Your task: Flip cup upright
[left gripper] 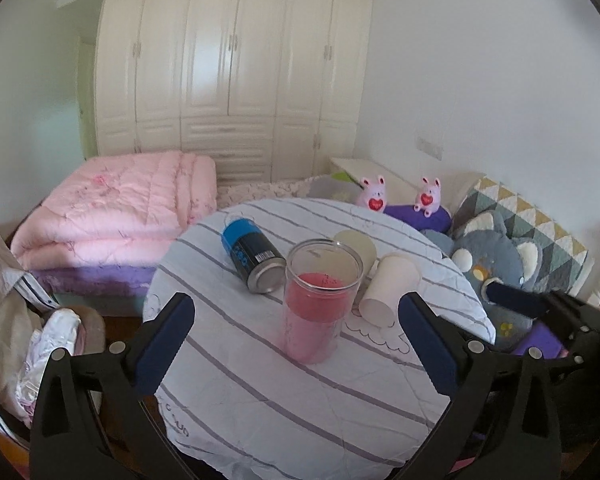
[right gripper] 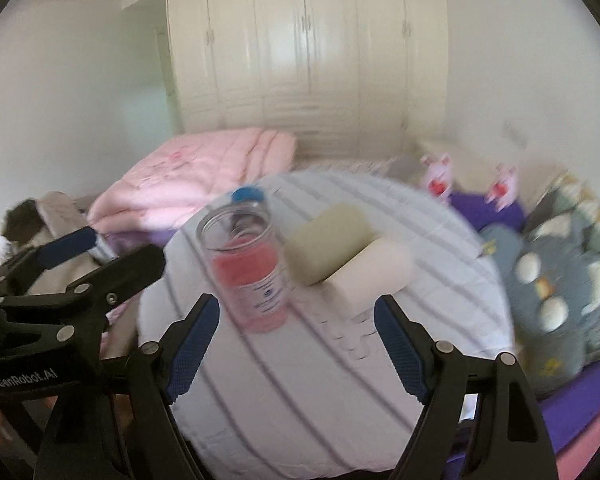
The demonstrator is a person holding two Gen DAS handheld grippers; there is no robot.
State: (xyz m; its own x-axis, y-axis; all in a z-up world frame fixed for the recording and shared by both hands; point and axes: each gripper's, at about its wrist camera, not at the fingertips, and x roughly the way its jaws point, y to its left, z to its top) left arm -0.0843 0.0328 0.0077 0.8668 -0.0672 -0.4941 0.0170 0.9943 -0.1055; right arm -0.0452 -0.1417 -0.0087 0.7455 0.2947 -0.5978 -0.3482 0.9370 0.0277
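Cups: two paper ones are lying on their sides on the round table (left gripper: pixel 260 400), which is wearing a striped white cloth. White cup (left gripper: pixel 390 290) is resting w/ its open mouth toward the camera in the left wrist view; beige cup (left gripper: pixel 356 246) is lying just behind it, touching it. Clear tumbler (left gripper: pixel 320 300) w/ a pink lower part is standing upright just left of the white cup, near the table's middle. Blue-and-black can (left gripper: pixel 254 258) is lying on its side behind-left of the tumbler, silver end toward the camera. Left gripper (left gripper: pixel 296 344) is hovering low over the near table edge, jaws spread wide, nothing between them; the tumbler is sitting ahead in the gap but the pads aren't touching it. Right gripper (right gripper: pixel 296 340) is also hanging w/ jaws wide apart and empty, w/ the white cup (right gripper: pixel 370 274) just ahead toward its right finger and the tumbler (right gripper: pixel 246 270) ahead-left. Right wrist view is blurring heavily, so fine detail there is hard to tell. Folded pink quilt (left gripper: pixel 116 212) is sitting beyond the table on the left; grey plush toy (left gripper: pixel 500 264) is lying to the right.
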